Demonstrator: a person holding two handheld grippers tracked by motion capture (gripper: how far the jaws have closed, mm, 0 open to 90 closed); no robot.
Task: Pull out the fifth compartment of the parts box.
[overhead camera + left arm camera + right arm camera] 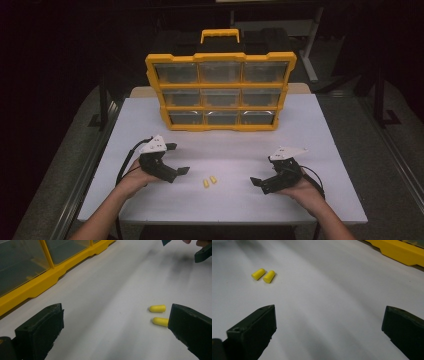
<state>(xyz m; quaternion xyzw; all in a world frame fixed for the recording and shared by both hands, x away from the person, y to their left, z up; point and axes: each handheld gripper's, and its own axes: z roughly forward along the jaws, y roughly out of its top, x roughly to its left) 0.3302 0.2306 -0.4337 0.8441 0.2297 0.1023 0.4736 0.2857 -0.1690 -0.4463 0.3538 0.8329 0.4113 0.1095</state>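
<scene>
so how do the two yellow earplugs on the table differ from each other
In the high view the left earplug lies nearer the person, the right earplug slightly farther back. In the left gripper view the left earplug is partly hidden behind a jaw, while the right earplug shows whole. Both are yellow, similar in size and lie side by side.

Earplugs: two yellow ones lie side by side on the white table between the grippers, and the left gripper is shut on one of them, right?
Not quite. The two earplugs do lie side by side on the table between the grippers, but the left gripper is open and holds nothing; the left gripper view shows its jaws wide apart.
</scene>
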